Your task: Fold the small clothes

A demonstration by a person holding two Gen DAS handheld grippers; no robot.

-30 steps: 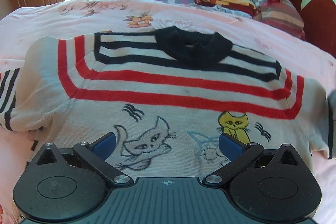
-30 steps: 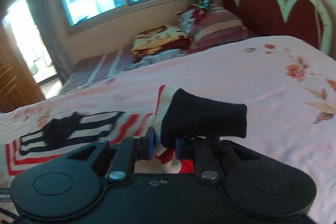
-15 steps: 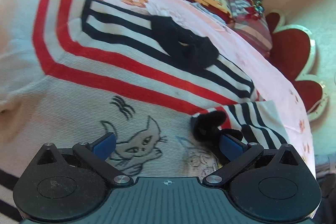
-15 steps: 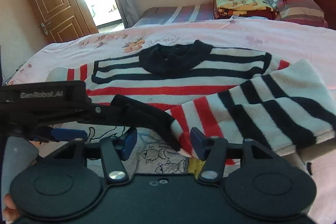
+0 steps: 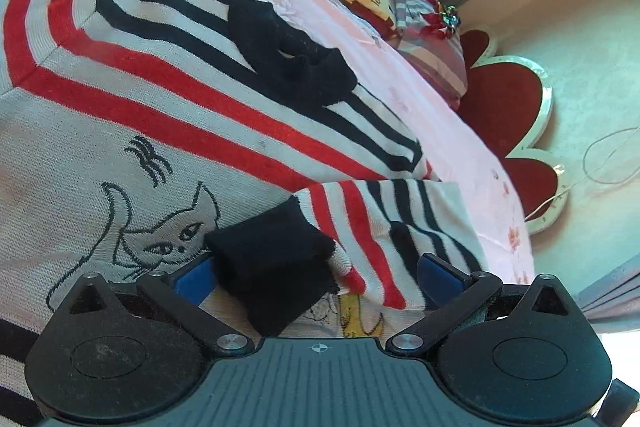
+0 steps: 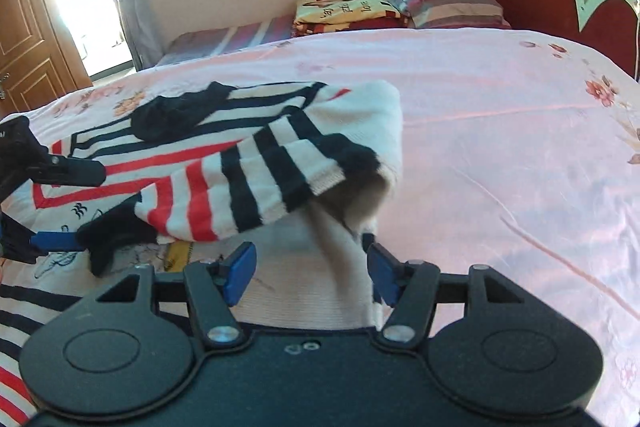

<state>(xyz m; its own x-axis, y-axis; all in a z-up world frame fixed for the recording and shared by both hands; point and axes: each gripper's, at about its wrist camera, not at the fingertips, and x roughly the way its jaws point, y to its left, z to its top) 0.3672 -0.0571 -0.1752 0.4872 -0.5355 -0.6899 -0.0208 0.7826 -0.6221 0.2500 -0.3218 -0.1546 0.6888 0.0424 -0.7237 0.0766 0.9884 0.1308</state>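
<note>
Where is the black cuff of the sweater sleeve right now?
The black cuff lies folded across the sweater's front, just right of the grey cat picture, between the open fingers of the left gripper.

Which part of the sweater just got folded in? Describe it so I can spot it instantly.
On the pink floral bedsheet lies a white knitted sweater with red and black stripes. Across its cat-printed chest lies the folded-in striped sleeve. It ends in a plain black ribbed cuff, unlike the black collar higher up.
</note>
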